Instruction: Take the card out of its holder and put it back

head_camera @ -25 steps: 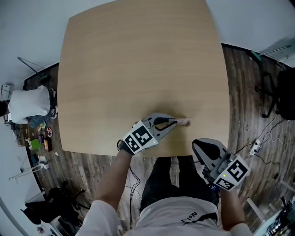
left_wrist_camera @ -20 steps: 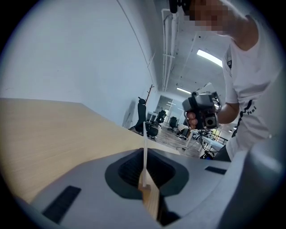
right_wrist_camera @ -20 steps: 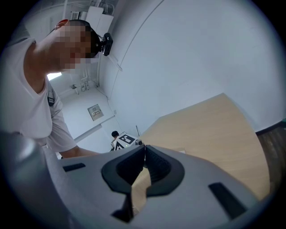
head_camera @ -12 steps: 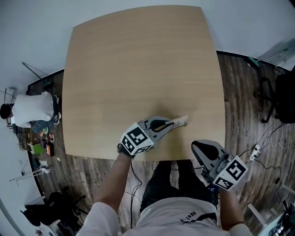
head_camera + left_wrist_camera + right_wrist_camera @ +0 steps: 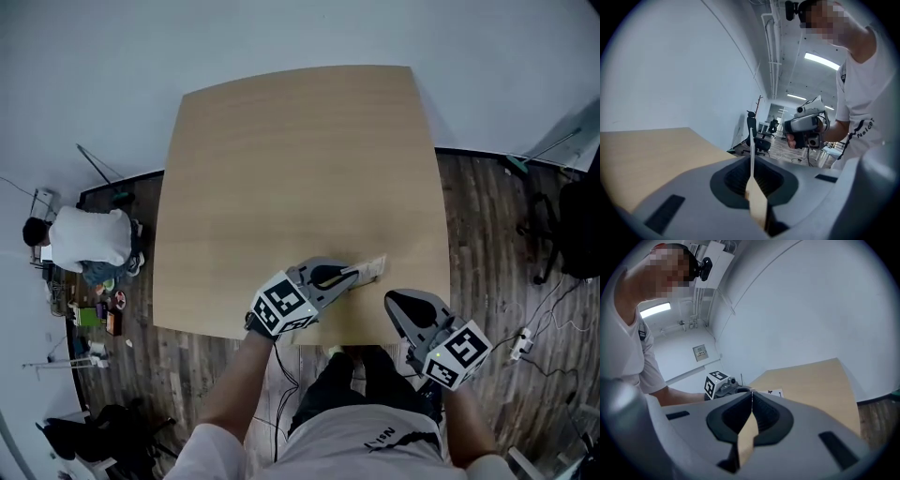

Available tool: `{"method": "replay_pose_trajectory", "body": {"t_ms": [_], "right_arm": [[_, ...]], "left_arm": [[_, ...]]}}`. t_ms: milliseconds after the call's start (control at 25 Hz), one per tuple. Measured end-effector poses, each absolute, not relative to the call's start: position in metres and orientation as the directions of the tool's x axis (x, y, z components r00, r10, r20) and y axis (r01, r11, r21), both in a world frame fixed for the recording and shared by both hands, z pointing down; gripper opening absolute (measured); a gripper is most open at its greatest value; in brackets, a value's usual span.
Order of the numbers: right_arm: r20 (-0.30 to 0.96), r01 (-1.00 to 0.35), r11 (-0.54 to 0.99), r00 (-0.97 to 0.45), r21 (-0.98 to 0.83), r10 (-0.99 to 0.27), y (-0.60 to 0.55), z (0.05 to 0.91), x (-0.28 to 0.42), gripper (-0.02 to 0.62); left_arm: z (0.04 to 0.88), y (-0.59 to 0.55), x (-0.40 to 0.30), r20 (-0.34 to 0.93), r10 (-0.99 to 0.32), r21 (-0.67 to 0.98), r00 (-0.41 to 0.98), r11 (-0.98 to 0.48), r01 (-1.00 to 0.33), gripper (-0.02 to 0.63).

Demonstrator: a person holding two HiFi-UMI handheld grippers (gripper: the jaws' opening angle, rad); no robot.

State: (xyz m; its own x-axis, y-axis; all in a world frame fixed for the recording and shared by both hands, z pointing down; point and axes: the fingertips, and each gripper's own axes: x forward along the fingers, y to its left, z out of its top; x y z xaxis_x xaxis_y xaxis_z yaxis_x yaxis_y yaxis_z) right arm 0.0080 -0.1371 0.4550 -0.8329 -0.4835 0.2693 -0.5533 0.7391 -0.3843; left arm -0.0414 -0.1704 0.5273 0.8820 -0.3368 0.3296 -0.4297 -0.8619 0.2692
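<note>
A pale card with small black marks sticks out of my left gripper, which is shut on it low over the near right part of the wooden table. In the left gripper view the card shows edge-on as a thin white line rising from the closed jaws. The right gripper view shows the card lying flat beyond the left gripper's marker cube. My right gripper hangs just off the table's near edge, shut, with nothing in it. I cannot tell a separate holder apart.
A person in a white top sits on the floor at the far left among small clutter. A dark office chair and cables are on the wooden floor to the right. A white wall lies beyond the table.
The head view has shifted, so the table sits lower and farther right in the picture. Left gripper still holds the card near the table's front edge; right gripper has edged closer to it.
</note>
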Motion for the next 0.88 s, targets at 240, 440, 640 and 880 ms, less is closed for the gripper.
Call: {"method": "replay_pose_trajectory", "body": {"t_ms": [240, 440, 640, 880], "right_arm": [[0.262, -0.525, 0.770, -0.850, -0.362, -0.457, -0.141, 0.421, 0.002, 0.015], [0.240, -0.519, 0.792, -0.854, -0.320, -0.462, -0.142, 0.384, 0.004, 0.015], [0.181, -0.493, 0.821, -0.870, -0.288, -0.459, -0.136, 0.344, 0.002, 0.015], [0.132, -0.461, 0.856, -0.887, -0.234, -0.442, -0.119, 0.309, -0.004, 0.015]], "left_arm": [[0.474, -0.171, -0.044, 0.285, -0.334, 0.279, 0.898, -0.868, -0.411, 0.026], [0.423, -0.169, -0.046, 0.259, -0.353, 0.253, 0.899, -0.873, -0.416, 0.026], [0.377, -0.163, -0.048, 0.255, -0.379, 0.212, 0.890, -0.876, -0.433, 0.026], [0.337, -0.153, -0.047, 0.218, -0.415, 0.178, 0.884, -0.873, -0.454, 0.026]]}}
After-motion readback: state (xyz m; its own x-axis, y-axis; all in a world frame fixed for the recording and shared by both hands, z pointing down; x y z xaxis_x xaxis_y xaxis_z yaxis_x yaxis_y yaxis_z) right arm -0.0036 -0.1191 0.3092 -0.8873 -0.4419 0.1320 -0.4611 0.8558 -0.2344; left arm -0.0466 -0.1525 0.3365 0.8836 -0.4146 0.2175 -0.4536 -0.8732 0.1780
